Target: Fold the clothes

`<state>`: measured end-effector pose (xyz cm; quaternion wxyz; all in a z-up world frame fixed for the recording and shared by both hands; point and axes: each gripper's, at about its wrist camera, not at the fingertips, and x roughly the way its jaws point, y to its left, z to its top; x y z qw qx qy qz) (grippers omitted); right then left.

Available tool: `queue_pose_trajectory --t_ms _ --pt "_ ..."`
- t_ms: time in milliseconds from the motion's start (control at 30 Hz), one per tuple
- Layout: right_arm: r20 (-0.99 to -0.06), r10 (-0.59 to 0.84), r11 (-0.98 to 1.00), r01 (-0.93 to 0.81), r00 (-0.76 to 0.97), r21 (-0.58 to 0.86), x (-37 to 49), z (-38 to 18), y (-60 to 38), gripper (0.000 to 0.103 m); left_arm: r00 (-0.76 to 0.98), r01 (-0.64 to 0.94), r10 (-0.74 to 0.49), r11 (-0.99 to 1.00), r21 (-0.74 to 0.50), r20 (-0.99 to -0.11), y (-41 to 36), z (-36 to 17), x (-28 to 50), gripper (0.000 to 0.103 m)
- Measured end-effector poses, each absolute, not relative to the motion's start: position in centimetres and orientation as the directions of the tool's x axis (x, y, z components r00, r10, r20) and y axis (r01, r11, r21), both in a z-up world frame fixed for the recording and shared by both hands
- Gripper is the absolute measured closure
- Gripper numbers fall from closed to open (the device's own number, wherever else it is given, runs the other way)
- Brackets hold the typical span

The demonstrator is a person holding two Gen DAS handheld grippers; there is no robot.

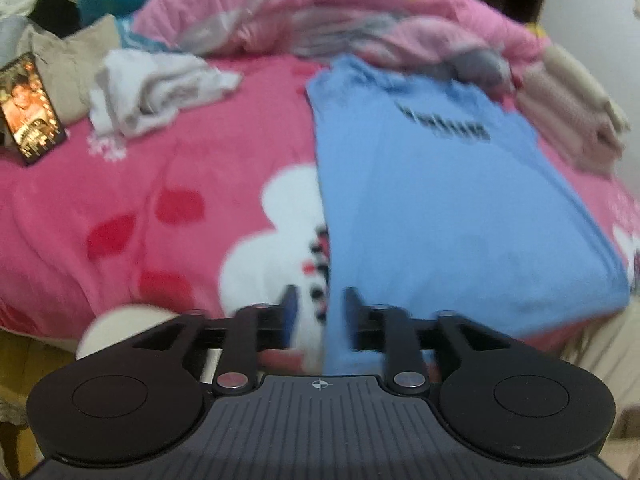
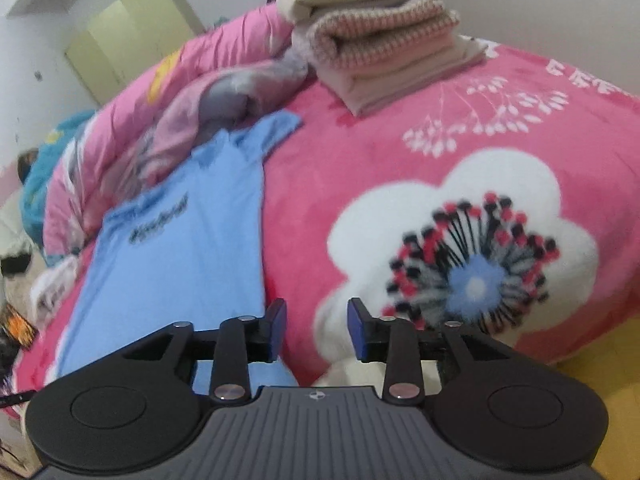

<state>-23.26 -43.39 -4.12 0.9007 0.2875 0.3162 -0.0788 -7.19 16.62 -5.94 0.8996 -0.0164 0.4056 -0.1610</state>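
Note:
A light blue T-shirt (image 1: 448, 200) with dark lettering lies flat on the pink flowered blanket (image 1: 160, 208), folded lengthwise into a long strip. My left gripper (image 1: 320, 312) is open and empty, its jaws standing either side of the shirt's near left hem edge. In the right wrist view the same shirt (image 2: 192, 248) lies left of centre, one sleeve spread at the far end. My right gripper (image 2: 316, 324) is open and empty, just right of the shirt's near right edge, over the blanket (image 2: 400, 152).
A stack of folded clothes (image 2: 380, 44) sits at the far right of the bed, also in the left view (image 1: 572, 112). A crumpled white garment (image 1: 152, 92), a beige garment (image 1: 68, 64) and a phone (image 1: 32, 108) lie far left. A bunched pink quilt (image 1: 320, 12) runs along the back.

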Motion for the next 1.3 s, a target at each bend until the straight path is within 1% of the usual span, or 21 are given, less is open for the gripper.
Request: queue_pose_trajectory --t_ms 67,133,233,400,567,733,800,867,967,1000,1033,1100,1167,1233,1300 --pt "-0.596 0.066 0.808 0.307 0.800 0.502 -21.9 -4.2 -43.8 0.059 0.645 0.252 -0.301 0.951 -0.177 -0.702 16.9 -5.3 -6.4 0.067" --pt "-0.583 0.094 0.795 0.292 0.807 0.532 -20.3 -4.3 -44.0 0.059 0.648 0.221 -0.316 0.949 -0.226 -0.693 16.9 -5.4 -5.0 0.066" --pt "-0.563 0.134 0.778 0.265 0.815 0.569 -17.7 -4.4 -44.2 0.059 0.649 0.183 -0.350 0.933 -0.309 -0.675 16.6 -6.1 -2.6 0.066" --pt "-0.549 0.187 0.765 0.229 0.815 0.601 -13.5 -4.7 -44.5 0.059 0.655 0.151 -0.396 0.903 -0.402 -0.644 15.6 -7.8 2.0 0.066" --pt "-0.563 0.210 0.748 0.239 0.799 0.619 -10.0 -6.1 -44.8 0.059 0.669 0.155 -0.405 0.896 -0.416 -0.624 14.4 -9.0 6.0 0.067" --pt "-0.547 0.246 0.706 0.239 0.800 0.667 -8.1 -8.2 -44.9 0.059 0.657 0.161 -0.401 0.902 -0.401 -0.638 13.2 -10.1 8.1 0.068" --pt "-0.536 0.247 0.711 0.225 0.807 0.666 -7.9 -8.5 -44.7 0.059 0.663 0.170 -0.396 0.906 -0.387 -0.636 13.0 -10.3 8.4 0.070" --pt "-0.529 0.240 0.719 0.217 0.814 0.661 -7.6 -8.8 -44.6 0.060 0.673 0.169 -0.385 0.911 -0.376 -0.631 12.8 -10.4 8.5 0.075" --pt "-0.507 0.235 0.707 0.212 0.829 0.675 -7.6 -9.3 -44.7 0.060 0.686 0.177 -0.365 0.923 -0.341 -0.630 12.2 -10.5 8.3 0.088" --pt "-0.498 0.236 0.698 0.211 0.835 0.685 -7.6 -9.5 -44.9 0.060 0.690 0.182 -0.358 0.927 -0.327 -0.629 12.0 -10.5 8.3 0.095" --pt "-0.491 0.235 0.691 0.211 0.839 0.692 -7.6 -9.6 -44.9 0.060 0.693 0.182 -0.352 0.930 -0.320 -0.629 11.9 -10.4 8.3 0.099" --pt "-0.484 0.233 0.682 0.214 0.843 0.700 -7.7 -9.7 -45.1 0.061 0.703 0.174 -0.344 0.932 -0.319 -0.622 11.9 -10.2 8.2 0.102" --pt "-0.484 0.230 0.685 0.212 0.844 0.697 -7.7 -9.6 -45.0 0.061 0.735 0.157 -0.323 0.936 -0.314 -0.596 12.5 -9.6 8.0 0.102" --pt "-0.483 0.226 0.691 0.210 0.846 0.691 -7.7 -9.6 -44.9 0.061 0.735 0.140 -0.303 0.943 -0.301 -0.607 13.0 -9.8 8.3 0.102" --pt "-0.481 0.225 0.691 0.208 0.847 0.692 -7.8 -9.6 -44.9 0.061 0.713 0.116 -0.301 0.941 -0.317 -0.634 13.5 -10.8 8.7 0.101"
